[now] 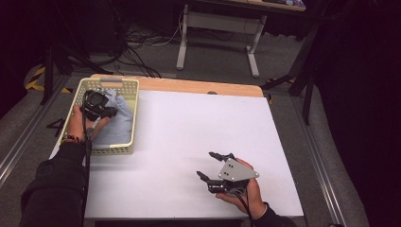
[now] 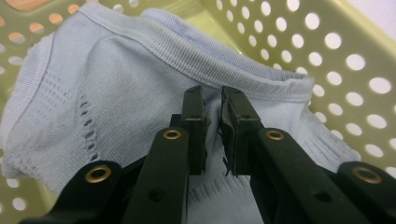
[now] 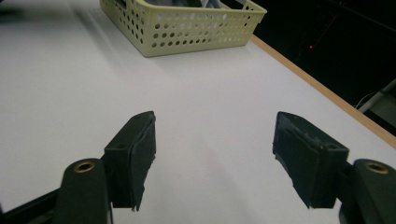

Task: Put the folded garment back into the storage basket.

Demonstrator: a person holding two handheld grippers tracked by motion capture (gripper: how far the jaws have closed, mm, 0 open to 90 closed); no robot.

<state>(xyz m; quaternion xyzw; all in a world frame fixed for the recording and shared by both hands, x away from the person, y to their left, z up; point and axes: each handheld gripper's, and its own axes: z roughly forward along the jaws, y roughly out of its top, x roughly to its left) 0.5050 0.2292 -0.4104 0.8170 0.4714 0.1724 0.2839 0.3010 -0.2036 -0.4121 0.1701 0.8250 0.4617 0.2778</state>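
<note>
1. I see the white table (image 1: 189, 142) spread across the high view, a wooden strip along its far edge.
2. The pale green perforated basket (image 1: 127, 118) sits at the table's far left corner.
3. Inside the basket lies the light blue knitted garment (image 2: 116, 93), bunched up against the walls.
4. My left gripper (image 2: 212, 128) is down in the basket, its jaws nearly together and pinching a fold of the garment.
5. My right gripper (image 3: 212, 158) is near the table's front edge, well apart from the basket, jaws spread wide with nothing between them.
</note>
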